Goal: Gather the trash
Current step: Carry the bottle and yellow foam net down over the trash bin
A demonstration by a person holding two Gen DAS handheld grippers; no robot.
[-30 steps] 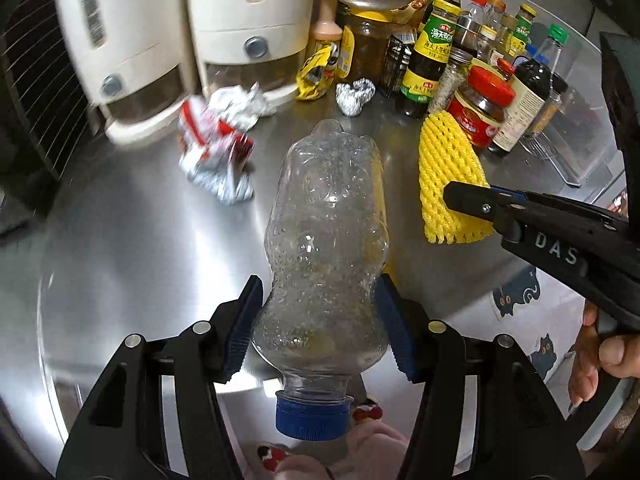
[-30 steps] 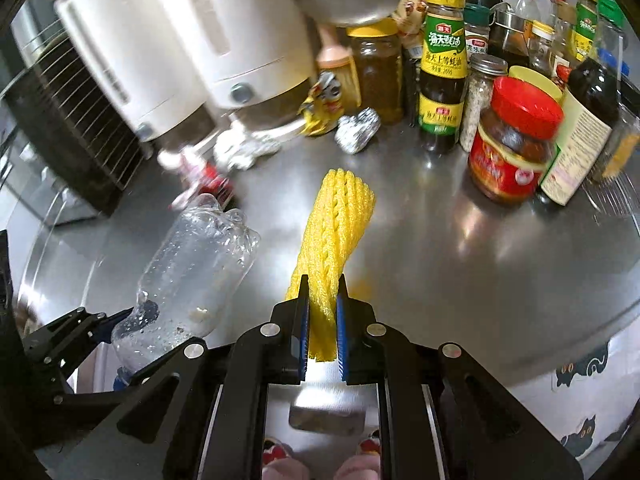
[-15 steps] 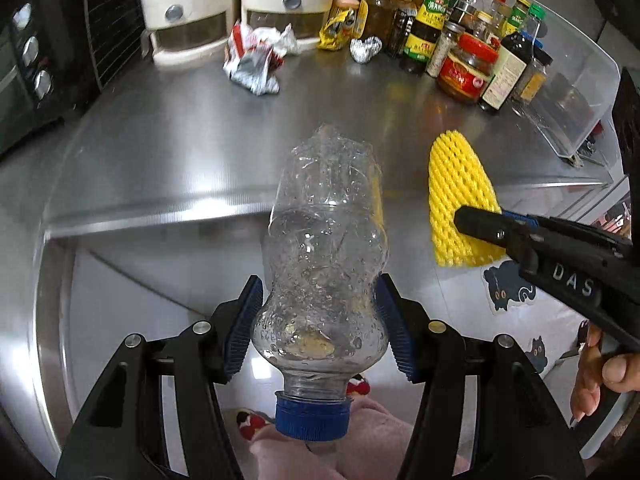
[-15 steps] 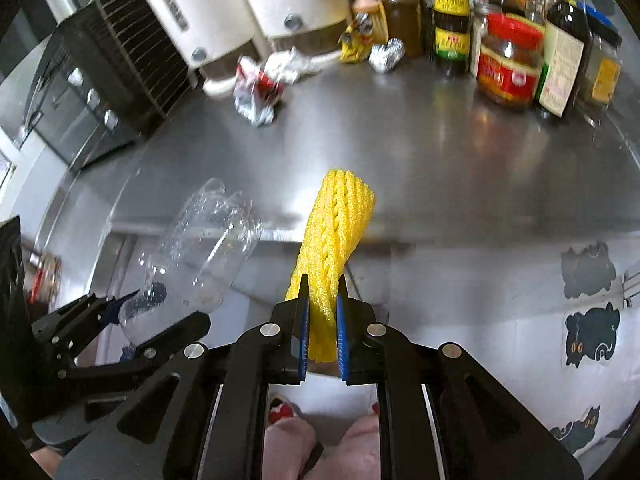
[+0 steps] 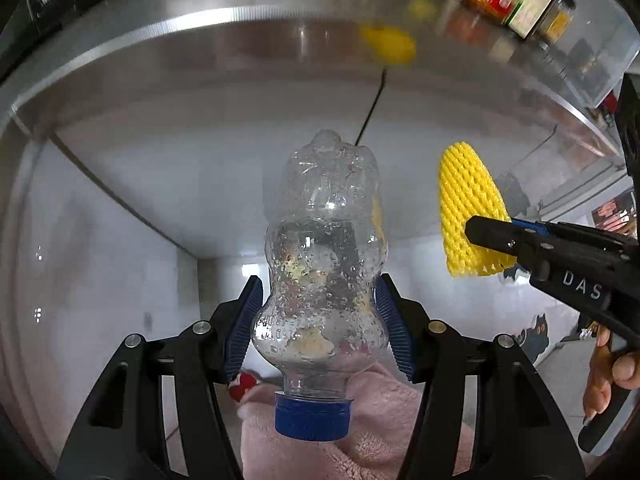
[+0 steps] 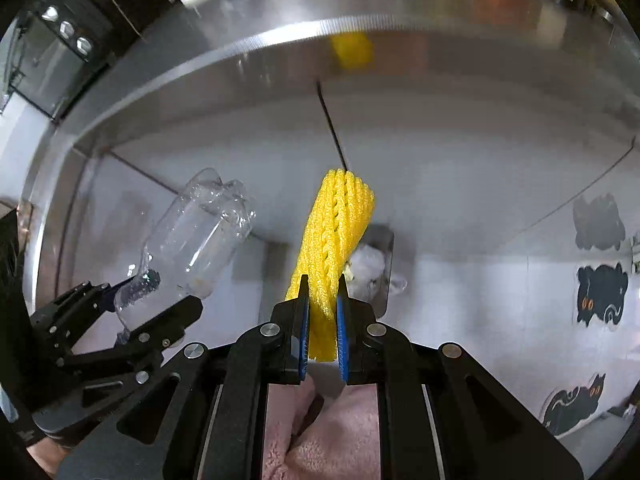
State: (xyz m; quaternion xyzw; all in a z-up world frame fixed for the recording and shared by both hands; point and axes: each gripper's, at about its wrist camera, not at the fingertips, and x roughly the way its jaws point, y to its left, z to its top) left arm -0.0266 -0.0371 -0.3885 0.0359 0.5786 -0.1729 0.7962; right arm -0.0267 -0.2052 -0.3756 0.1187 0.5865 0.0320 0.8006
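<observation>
Clear crumpled plastic bottle with blue cap [image 5: 326,264]: clamped in left gripper [image 5: 320,320]. Yellow foam net sleeve [image 6: 334,248]: pinched by right gripper [image 6: 322,328]. Both now below steel counter edge [image 5: 120,36], previously above it.

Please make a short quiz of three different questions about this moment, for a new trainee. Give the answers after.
1. True or false: the left gripper holds the clear plastic bottle with its blue cap toward the camera.
2. What does the right gripper pinch? A) foil ball B) yellow foam fruit net C) sauce jar
3. Fill in: both items hang in front of the steel counter's ____ edge, no longer over its top.

Key: 1 true; 2 B; 3 front.
</observation>
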